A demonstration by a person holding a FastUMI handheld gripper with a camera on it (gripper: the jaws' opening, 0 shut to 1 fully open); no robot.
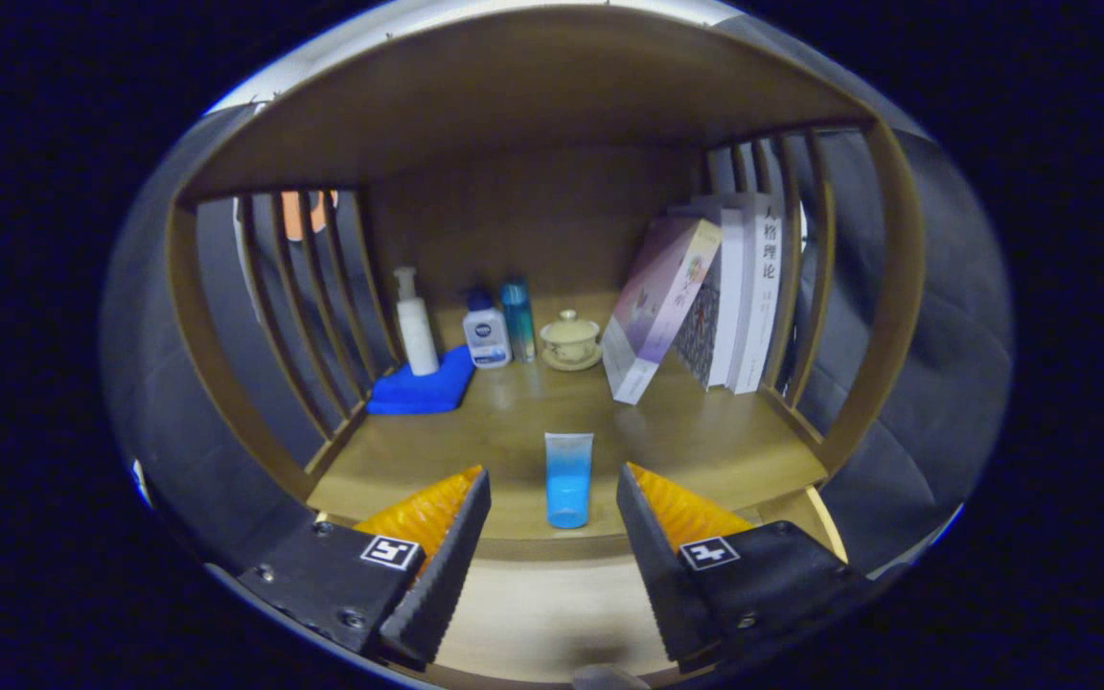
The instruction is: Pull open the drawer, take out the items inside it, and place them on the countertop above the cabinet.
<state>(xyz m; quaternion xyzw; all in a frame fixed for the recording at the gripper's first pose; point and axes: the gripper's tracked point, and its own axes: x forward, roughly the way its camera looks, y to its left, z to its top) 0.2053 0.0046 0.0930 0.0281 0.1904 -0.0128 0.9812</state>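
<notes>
A blue tube point(568, 477) lies on the wooden countertop point(705, 441) near its front edge, cap end toward me. My gripper point(552, 498) is open, its two fingers spread on either side of the tube without touching it. The tube sits between the fingertips and slightly beyond them. Below the countertop's front edge a pale wooden surface point(552, 613) shows between the fingers; I cannot tell if it is the drawer.
At the back of the shelf stand a white pump bottle point(415, 326), a white-and-blue bottle point(487, 333), a teal can point(517, 319) and a lidded cup on a saucer point(570, 341). A blue cloth point(423, 388) lies back left. Leaning books point(705, 297) stand right. Slatted sides point(312, 316) enclose the shelf.
</notes>
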